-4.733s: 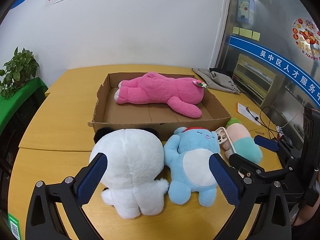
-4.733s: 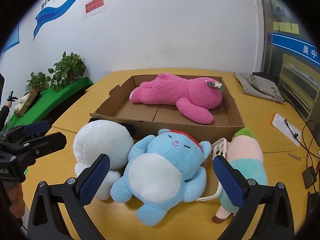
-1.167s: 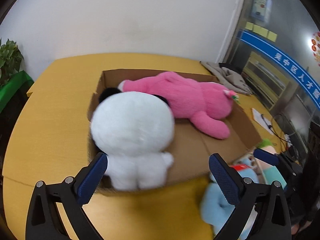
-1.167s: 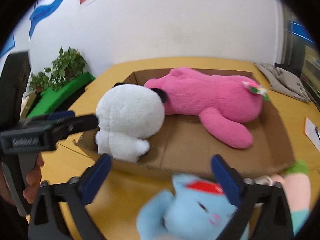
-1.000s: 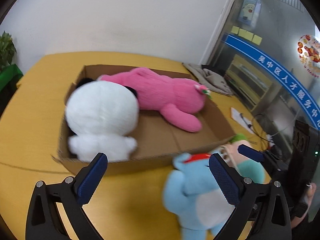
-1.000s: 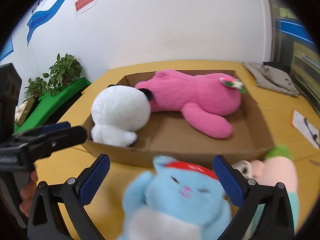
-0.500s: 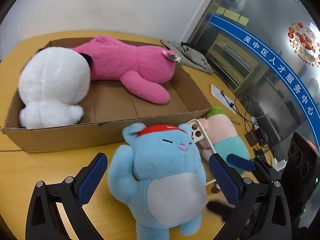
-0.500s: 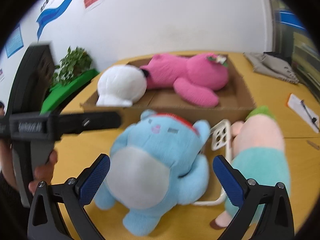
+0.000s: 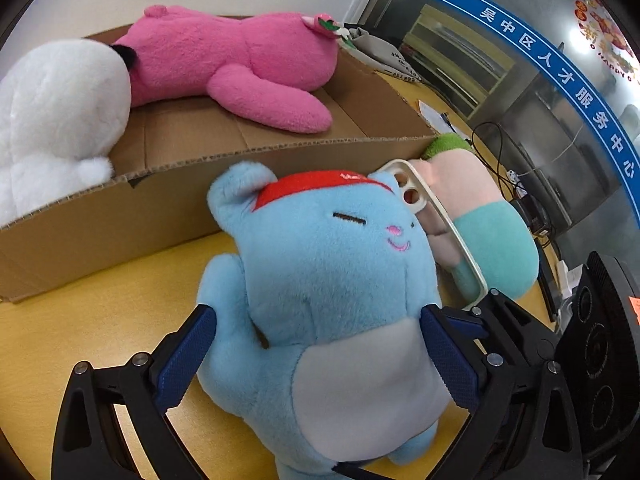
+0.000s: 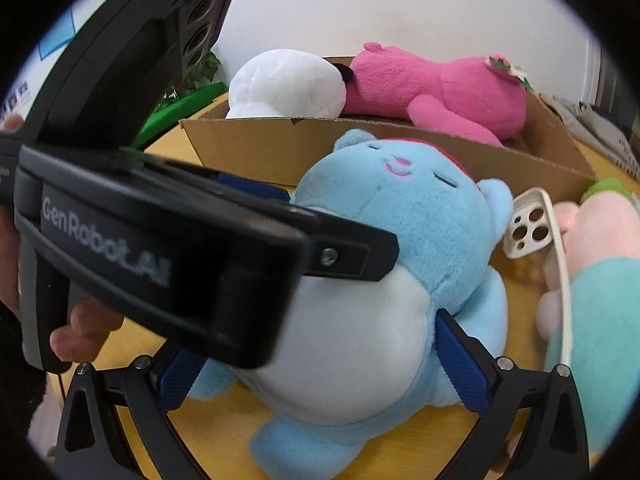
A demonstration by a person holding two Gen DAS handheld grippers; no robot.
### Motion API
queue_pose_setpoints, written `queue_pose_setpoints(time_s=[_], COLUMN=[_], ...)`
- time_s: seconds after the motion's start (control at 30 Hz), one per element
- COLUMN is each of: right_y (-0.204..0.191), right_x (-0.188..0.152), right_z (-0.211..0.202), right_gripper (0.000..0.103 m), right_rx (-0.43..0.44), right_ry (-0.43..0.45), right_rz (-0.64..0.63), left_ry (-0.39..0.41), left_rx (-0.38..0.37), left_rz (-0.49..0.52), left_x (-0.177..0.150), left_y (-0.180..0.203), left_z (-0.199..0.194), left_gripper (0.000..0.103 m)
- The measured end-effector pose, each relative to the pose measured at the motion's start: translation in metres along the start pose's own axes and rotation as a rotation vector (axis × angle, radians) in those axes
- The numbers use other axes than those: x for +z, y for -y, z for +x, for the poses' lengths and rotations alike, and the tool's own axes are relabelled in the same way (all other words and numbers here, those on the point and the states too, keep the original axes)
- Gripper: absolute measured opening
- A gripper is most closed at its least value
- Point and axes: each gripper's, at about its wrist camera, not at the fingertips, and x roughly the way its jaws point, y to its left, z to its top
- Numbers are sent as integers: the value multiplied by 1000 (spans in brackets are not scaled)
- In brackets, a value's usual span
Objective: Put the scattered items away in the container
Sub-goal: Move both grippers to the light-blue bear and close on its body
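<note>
While both grippers crowd in, the blue plush (image 9: 332, 292) lies on its back on the yellow table (image 9: 80, 320), just in front of the cardboard box (image 9: 120, 208). The left gripper (image 9: 318, 350) clasps its belly; the right gripper (image 10: 320, 364) straddles it too, blue pads touching the fur. A white plush (image 9: 52, 104) and pink plush (image 9: 232, 64) lie inside the box.

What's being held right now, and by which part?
The blue plush: left gripper and right gripper both straddle its belly, pads against its sides. It lies on the table.

Two plush toys (image 9: 224, 64) in box (image 9: 120, 208).
</note>
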Motion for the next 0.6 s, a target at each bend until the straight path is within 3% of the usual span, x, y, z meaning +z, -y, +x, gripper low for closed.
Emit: queue_pose_setpoints(time_s=[0.1,0.2,0.37,0.6], right_y=[-1,-7,-20,-30], right_x=[-2,-2,-5,-9], right_z=[-1,-7,-12,-21], right_gripper=[101,95,93,95], right_rx=[14,54,134,115], right_ry=[-2,7,7,-3], right_rz=[-21,-45,-151,-231], left_ry=[6,18,36,6], left_rx=[1,-16,-26,-11], left_rz=[-7,-63,-141,-72], left_x=[-9,-23,-42,-33], left_y=[0,-10,-21,-4], left_z=[-6,-21,-38,-29], left_gripper=[100,94,94,95])
